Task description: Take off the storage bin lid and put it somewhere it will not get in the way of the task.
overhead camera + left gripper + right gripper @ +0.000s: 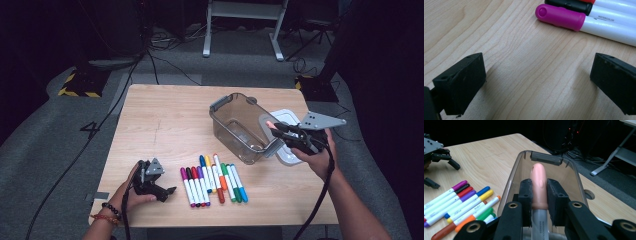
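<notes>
My right gripper (281, 131) (539, 195) is shut on a marker with a peach cap (270, 125) (538, 182), gripped at the cap. It holds the marker above the near right end of a clear smoky plastic bin (226, 126) (513, 175), cap pointing over the bin. A row of several coloured markers (212, 181) (461, 201) lies side by side on the wooden table (165, 125). My left gripper (168, 194) (537, 80) rests on the table just left of that row. It is open with nothing between its jaws, and the magenta-capped marker (560, 17) lies just ahead of it.
The bin's white lid (289, 156) lies flat on the table at the right, partly under my right hand. The bin has grey latches (220, 104) at both ends. A black-capped marker (570, 5) lies beyond the magenta one.
</notes>
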Demonstrator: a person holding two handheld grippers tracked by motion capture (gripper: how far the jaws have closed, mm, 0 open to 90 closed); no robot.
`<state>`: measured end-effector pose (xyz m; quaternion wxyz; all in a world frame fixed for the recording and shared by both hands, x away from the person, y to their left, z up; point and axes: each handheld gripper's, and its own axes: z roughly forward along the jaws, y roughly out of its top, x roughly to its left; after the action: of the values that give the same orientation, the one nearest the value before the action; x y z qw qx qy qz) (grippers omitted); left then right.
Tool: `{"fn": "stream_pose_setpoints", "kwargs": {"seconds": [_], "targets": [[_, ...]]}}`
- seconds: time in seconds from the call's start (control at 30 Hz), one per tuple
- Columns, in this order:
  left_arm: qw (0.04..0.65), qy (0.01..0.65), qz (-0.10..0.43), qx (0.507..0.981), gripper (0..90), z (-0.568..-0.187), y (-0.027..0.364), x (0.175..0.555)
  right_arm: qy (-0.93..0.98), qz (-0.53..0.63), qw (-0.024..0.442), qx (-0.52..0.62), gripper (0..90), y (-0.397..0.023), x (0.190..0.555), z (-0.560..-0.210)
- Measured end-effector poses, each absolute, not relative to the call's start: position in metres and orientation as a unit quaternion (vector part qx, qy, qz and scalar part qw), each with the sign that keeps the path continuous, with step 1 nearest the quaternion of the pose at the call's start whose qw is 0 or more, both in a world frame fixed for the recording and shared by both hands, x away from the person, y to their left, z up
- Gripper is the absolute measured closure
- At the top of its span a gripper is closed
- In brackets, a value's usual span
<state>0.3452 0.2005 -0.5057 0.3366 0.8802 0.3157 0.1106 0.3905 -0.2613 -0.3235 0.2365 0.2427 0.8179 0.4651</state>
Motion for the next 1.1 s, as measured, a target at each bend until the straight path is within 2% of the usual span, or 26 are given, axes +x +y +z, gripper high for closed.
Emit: {"fn": "stream_pose_setpoints", "kwargs": {"seconds": [0.17, 0.47, 0.8, 1.1], "targets": [[0.337, 0.316, 0.111, 0.88, 0.5, -0.506, 0.2, 0.345, 0.82, 0.457, 0.244, 0.243, 75.0, -0.242, 0.404, -0.316], [0.337, 0.316, 0.111, 0.88, 0.5, -0.506, 0.2, 0.345, 0.83, 0.443, 0.232, 0.248, 75.0, -0.207, 0.436, -0.315], [0.337, 0.314, 0.11, 0.881, 0.4, -0.506, 0.201, 0.345, 0.855, 0.384, 0.203, 0.283, 75.0, -0.175, 0.483, -0.343], [0.337, 0.315, 0.111, 0.88, 0.5, -0.506, 0.201, 0.345, 0.884, 0.328, 0.171, 0.285, 75.0, -0.157, 0.495, -0.364]]}}
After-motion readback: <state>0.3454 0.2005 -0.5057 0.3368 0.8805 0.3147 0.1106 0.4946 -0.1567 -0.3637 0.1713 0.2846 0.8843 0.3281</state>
